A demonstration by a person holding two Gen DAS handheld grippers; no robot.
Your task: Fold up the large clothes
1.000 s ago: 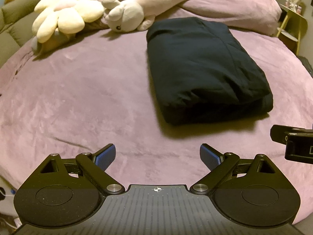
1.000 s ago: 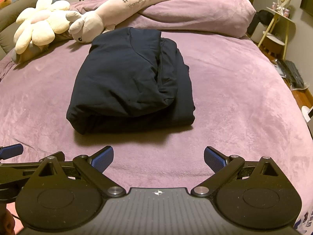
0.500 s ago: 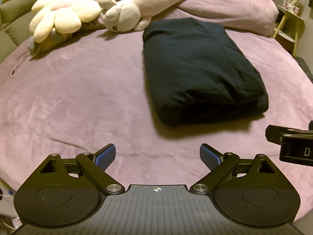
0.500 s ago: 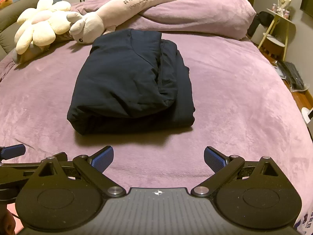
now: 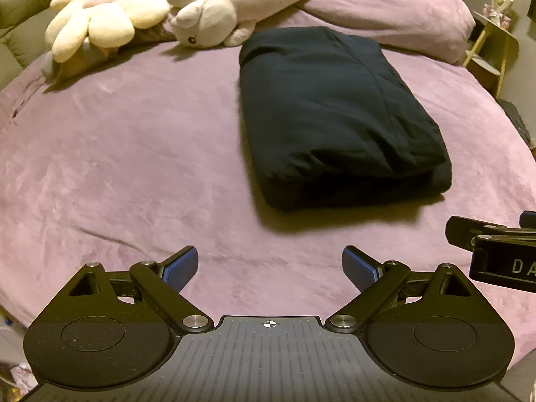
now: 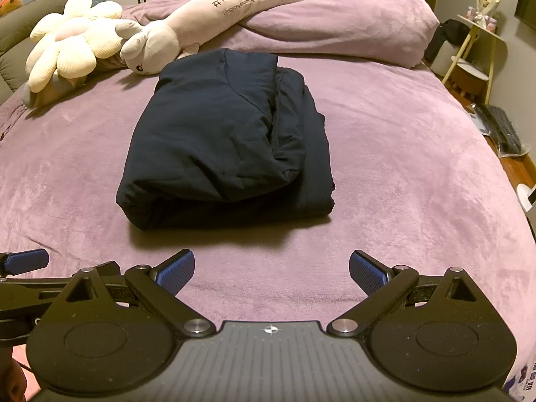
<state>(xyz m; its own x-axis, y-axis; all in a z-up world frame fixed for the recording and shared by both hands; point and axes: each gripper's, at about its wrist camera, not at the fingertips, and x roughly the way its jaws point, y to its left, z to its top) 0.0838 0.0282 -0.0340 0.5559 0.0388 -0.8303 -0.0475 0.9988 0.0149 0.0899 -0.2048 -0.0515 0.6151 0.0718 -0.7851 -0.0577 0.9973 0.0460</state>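
Both wrist views low, forward over bed [image 5: 134, 154], sharing folded garment [image 6: 217, 140]

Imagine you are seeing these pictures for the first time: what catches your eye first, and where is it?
The dark folded garment stands out first, lying in the middle of the purple bedspread. Behind it, near the head of the bed, lie a long plush animal and a cream flower cushion. In the foreground, the left gripper and right gripper are both open and empty.
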